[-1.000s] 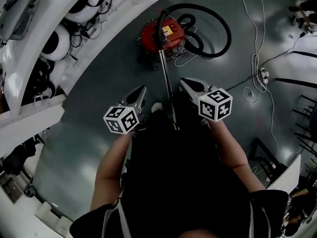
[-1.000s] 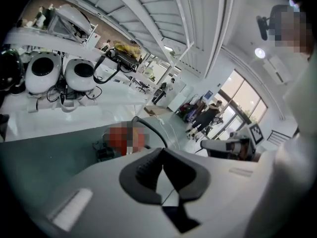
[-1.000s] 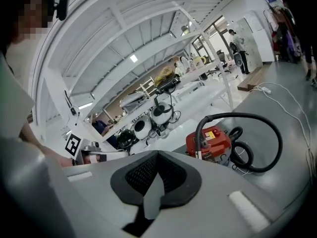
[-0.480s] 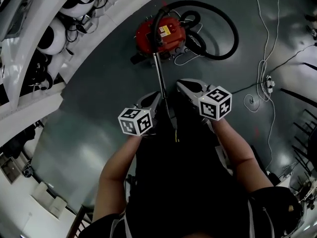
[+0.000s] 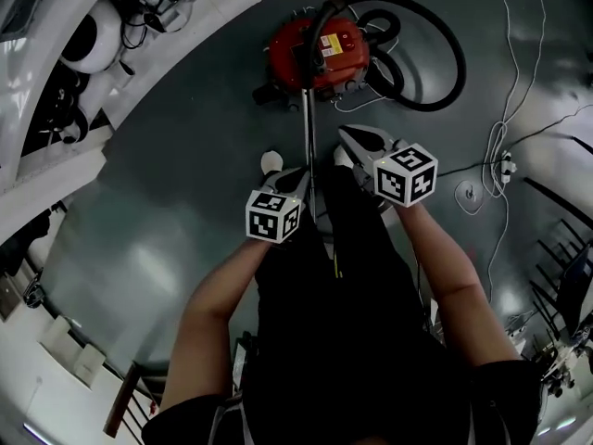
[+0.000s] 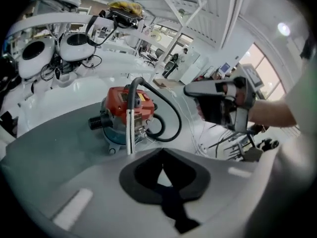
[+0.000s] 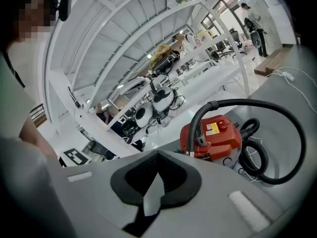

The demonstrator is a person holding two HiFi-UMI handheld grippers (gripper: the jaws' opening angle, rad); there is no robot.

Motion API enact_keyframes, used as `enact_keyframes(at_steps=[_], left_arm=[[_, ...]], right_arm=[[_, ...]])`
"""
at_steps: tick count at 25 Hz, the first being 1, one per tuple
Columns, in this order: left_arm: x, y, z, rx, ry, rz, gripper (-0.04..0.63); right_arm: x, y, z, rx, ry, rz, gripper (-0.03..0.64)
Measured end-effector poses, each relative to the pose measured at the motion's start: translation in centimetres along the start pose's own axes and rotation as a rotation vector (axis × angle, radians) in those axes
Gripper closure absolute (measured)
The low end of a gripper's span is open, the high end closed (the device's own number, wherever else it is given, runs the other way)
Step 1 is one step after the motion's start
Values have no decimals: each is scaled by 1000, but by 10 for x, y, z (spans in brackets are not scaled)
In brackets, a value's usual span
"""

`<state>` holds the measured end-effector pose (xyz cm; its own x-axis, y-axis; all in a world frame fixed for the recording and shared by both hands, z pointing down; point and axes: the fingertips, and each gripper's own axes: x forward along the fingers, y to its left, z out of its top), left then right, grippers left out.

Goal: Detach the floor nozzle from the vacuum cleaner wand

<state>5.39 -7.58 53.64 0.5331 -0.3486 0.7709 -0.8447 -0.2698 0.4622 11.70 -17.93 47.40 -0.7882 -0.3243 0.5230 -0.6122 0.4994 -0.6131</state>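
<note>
The red canister vacuum [image 5: 320, 52] stands on the grey floor, its black hose [image 5: 435, 58] looped to its right. Its metal wand [image 5: 309, 137] runs from the canister toward me and vanishes under my dark clothes; the floor nozzle is hidden. My left gripper [image 5: 300, 176] is shut and empty, just left of the wand. Slightly right of the wand, my right gripper [image 5: 346, 137] is shut and empty too. The left gripper view shows the canister [image 6: 126, 110], the wand [image 6: 130, 133] and the right gripper [image 6: 218, 100]. Canister [image 7: 213, 135] and hose [image 7: 285, 133] fill the right gripper view.
A curved white bench [image 5: 185, 72] with round white machines [image 5: 88, 40] lines the upper left. White cables and a power strip [image 5: 505, 165] lie on the floor at right. A black rack [image 5: 565, 281] stands at the right edge. A white shoe tip [image 5: 271, 162] shows beside the wand.
Both grippers have come lower toward the floor. The left one has shifted right, closing in on the wand. Both stayed shut.
</note>
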Motion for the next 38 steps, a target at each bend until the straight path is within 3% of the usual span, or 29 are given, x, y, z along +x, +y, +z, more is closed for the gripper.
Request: enact_keyframes(at_steps=[7,14,20,25,32,38], left_arm=[[51,35,6,-27,-28,19,586],[100,85,1,2,-22,113,586],[128,114,-3,-47,-31,173,584],[149,132,9,-154,-104,217,581],[163,123,37,-110,-162,152,484],[184,121,42,-66,-124,126,351]], right_arm=[[40,-21,-8,45,-21,-92,618],[77,-36,-33,57,17,-81,618],[91,-61,-47,70,35,-121,618],[105,-85,-50,69,48,-139,618],[128,-108,-38,75,56,-145,618],[138,-118,-21,81,37,-159,618]])
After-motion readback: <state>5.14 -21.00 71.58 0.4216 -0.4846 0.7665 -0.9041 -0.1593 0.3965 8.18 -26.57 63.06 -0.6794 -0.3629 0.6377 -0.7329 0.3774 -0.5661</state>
